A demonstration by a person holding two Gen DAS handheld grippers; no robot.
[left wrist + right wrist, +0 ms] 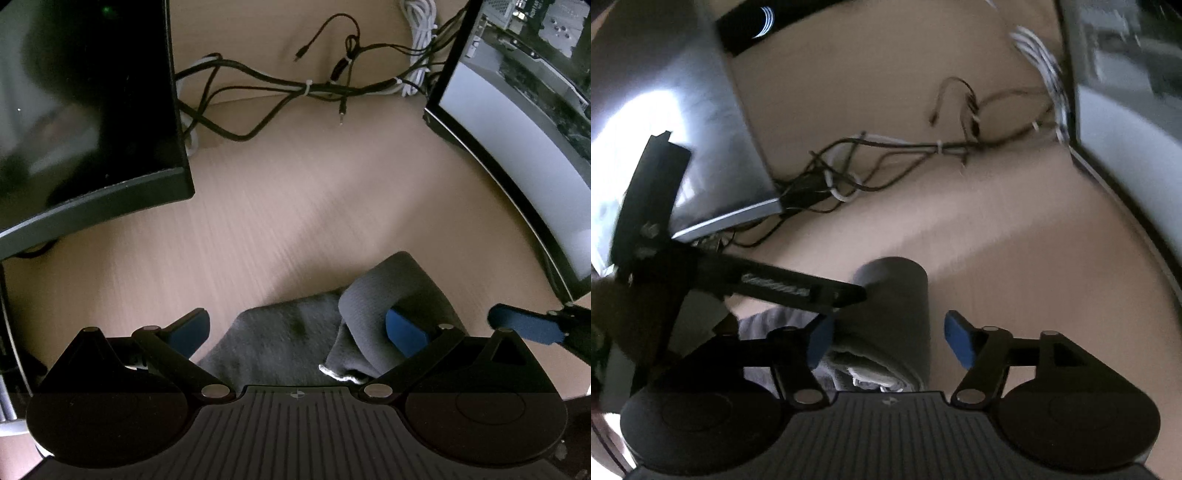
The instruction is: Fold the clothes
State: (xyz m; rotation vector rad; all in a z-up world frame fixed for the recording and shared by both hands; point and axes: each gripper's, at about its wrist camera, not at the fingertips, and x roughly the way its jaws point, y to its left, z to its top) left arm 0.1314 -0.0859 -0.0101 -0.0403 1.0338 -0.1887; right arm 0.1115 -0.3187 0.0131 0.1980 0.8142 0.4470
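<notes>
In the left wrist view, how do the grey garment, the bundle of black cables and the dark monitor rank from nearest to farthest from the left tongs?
1. Grey garment: between the fingers of the left tongs.
2. Dark monitor: upper left, standing on the desk.
3. Bundle of black cables: at the back, centre.

Both wrist views look forward and down, close over the counter. They share the grey garment, cables and monitors.
</notes>
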